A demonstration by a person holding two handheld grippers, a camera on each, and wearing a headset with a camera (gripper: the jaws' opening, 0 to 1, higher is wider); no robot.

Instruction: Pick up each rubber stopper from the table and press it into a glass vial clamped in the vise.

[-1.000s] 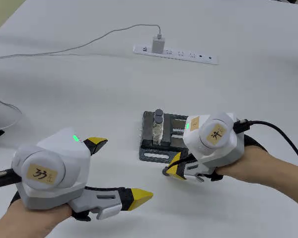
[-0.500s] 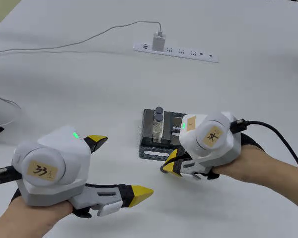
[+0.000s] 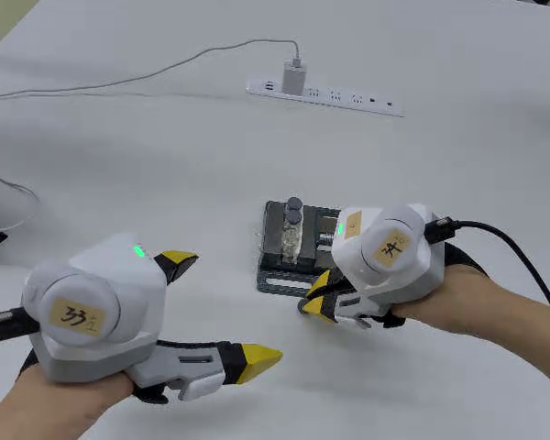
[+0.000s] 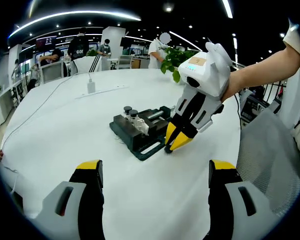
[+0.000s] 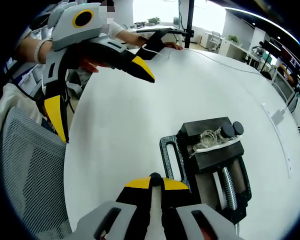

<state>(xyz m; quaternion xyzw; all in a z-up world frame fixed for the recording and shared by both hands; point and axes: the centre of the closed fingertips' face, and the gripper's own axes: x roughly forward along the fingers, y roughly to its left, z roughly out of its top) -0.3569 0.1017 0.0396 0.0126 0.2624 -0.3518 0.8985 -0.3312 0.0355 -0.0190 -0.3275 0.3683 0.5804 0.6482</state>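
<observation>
Beside the vise [image 3: 277, 275], right hand-held gripper [image 3: 317, 295] (jaws closed, contents unclear) should descend squarely over a vial [image 3: 292, 235]; left hand-held gripper [image 3: 231, 306] stands wide.

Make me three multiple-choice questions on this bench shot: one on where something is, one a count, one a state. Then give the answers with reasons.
1. Where do the vials stand?
A. On the power strip
B. In the vise
C. Lying flat on the table

2. How many stoppers sit on them?
A. One
B. Two
C. Four

3. How is the left claw?
A. Open
B. Shut on a vial
C. Shut on a cable

Answers:
1. B, the vise holds them upright between its blocks.
2. B, two dark stoppers show side by side in the head view and both gripper views.
3. A, its yellow tips stand far apart with nothing between them.
</observation>
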